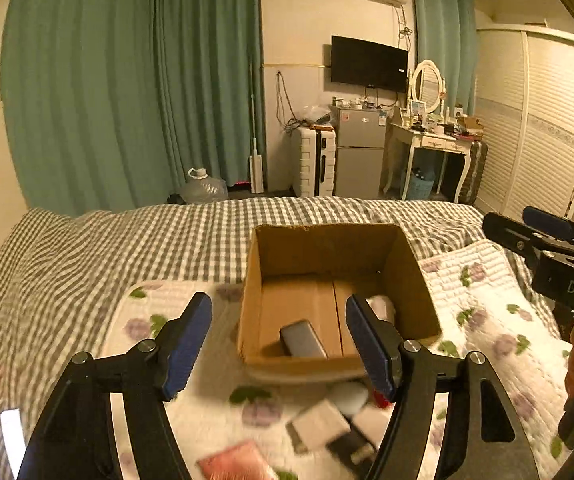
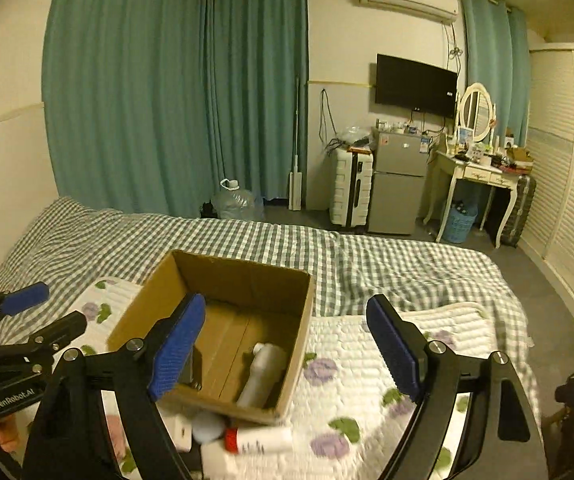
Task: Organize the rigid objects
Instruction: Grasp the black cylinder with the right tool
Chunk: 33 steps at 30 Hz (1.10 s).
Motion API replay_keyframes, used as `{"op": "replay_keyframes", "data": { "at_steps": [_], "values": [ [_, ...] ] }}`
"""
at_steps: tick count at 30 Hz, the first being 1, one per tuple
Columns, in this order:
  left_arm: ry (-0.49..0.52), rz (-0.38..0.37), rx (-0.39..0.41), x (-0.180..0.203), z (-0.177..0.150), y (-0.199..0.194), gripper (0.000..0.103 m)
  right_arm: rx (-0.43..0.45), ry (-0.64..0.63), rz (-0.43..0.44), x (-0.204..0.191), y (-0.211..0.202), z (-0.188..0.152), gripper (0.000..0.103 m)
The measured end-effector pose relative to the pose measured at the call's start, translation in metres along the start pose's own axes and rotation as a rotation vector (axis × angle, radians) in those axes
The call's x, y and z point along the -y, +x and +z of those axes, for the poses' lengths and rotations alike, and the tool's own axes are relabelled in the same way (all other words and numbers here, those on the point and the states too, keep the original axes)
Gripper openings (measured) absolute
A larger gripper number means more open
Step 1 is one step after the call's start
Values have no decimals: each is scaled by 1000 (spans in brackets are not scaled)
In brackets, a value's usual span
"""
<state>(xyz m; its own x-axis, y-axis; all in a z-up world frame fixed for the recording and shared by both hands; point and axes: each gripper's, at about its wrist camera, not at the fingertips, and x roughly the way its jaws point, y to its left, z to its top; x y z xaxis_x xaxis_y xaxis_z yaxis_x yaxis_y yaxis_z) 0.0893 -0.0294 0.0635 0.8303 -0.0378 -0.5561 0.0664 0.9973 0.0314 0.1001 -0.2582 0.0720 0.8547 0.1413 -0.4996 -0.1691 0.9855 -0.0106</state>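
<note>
Here both claws hang above the bed with their blue pads spread apart and nothing between them. The left claw (image 1: 279,344) is in front of an open cardboard box (image 1: 415,280), which stands on a white quilted mat (image 1: 487,320) with purple flowers. This mat lies on the grey checked bedcover (image 1: 127,240). Inside the box, a grey flat device (image 1: 303,338) lies on the near part of the bottom. From the right wrist view, the right claw (image 2: 287,344) is near the same box (image 2: 307,320), and a white bottle (image 2: 263,376) lies inside it, at the right side. On the mat, just near the front wall of the box, some things remain outside: a white tube with a red cap (image 2: 263,440), a pale round object (image 2: 207,426), a white small box (image 1: 321,424) and a pink flat item (image 1: 231,460). They are blurred, so I cannot tell more details.
</note>
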Motion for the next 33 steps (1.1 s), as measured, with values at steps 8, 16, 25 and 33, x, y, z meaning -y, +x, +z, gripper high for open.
{"op": "replay_keyframes", "data": {
  "at_steps": [8, 16, 25, 33],
  "values": [
    [4, -2, -20, -6, -40, -48, 72, -41, -51, 59, -29, -47, -38, 83],
    [-62, -50, -117, -11, -120, -10, 72, -158, -60, 92, -56, -1, -118, 83],
    [-30, 52, -224, -16, -162, 31, 72, -436, -94, 177, -78, 76, -194, 57],
    [-65, 47, -266, -25, -163, 40, 72, -555, -94, 213, -93, 109, -220, 48]
  ]
}}
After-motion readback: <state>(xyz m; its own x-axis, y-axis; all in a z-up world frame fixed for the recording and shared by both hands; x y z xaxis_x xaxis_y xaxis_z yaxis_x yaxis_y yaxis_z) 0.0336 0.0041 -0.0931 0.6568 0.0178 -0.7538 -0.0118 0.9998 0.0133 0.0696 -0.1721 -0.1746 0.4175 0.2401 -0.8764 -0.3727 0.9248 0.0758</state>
